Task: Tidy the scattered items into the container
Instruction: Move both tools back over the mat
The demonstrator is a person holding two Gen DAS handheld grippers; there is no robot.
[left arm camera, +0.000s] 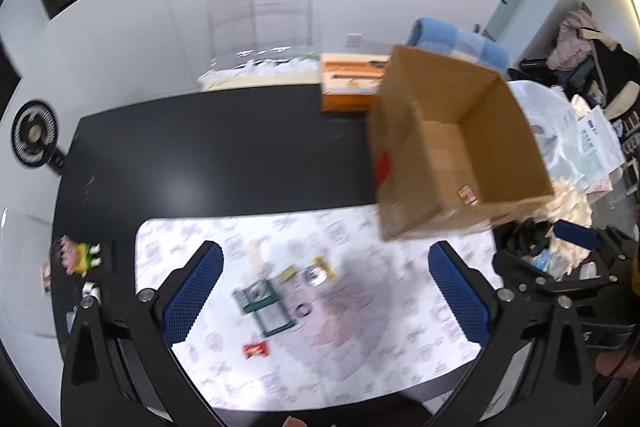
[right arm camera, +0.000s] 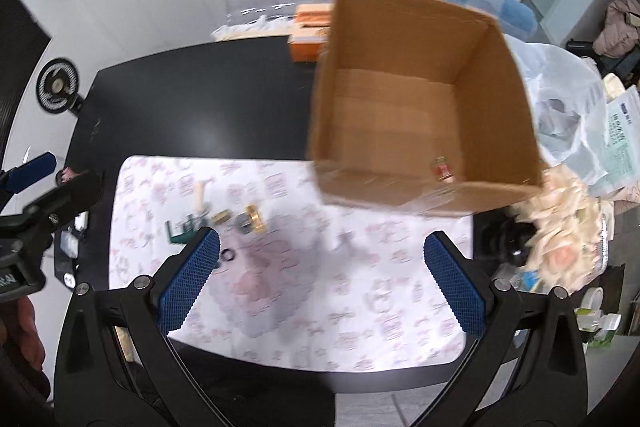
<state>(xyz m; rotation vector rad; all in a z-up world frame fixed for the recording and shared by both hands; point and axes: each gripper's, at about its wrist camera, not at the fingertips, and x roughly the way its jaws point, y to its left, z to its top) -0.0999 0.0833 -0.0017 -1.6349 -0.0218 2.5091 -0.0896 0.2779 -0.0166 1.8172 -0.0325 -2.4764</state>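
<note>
Scattered items [left arm camera: 280, 291] are lying in a loose cluster on the patterned white mat [left arm camera: 360, 347], nearest the cameras and just ahead of the left gripper [left arm camera: 326, 291]. That claw is hanging above them with its blue pads [left arm camera: 192, 291] spread wide and holding nothing. The right gripper [right arm camera: 322, 279] is likewise hanging spread and empty, over bare mat to the right of the cluster.

Counting through the blur: one green frame-like piece [left arm camera: 264, 307], one red wrapper [left arm camera: 255, 349], one dark ring [left arm camera: 304, 309], one round metal part [left arm camera: 314, 275], one cream stick [left arm camera: 256, 255], and two or so brass bits [right arm camera: 254, 217]; exact count is uncertain.

Beyond the mat's far right corner one open cardboard box [right arm camera: 424, 107] is standing on the black table [left arm camera: 220, 147], with one small red-labelled object [right arm camera: 442, 169] already inside.

Judgement: the task is sitting early, between placements, with most pieces outstanding. The next move is calling for a descent onto a single piece, closing on it, then carrying it right and over the box rim.
</note>
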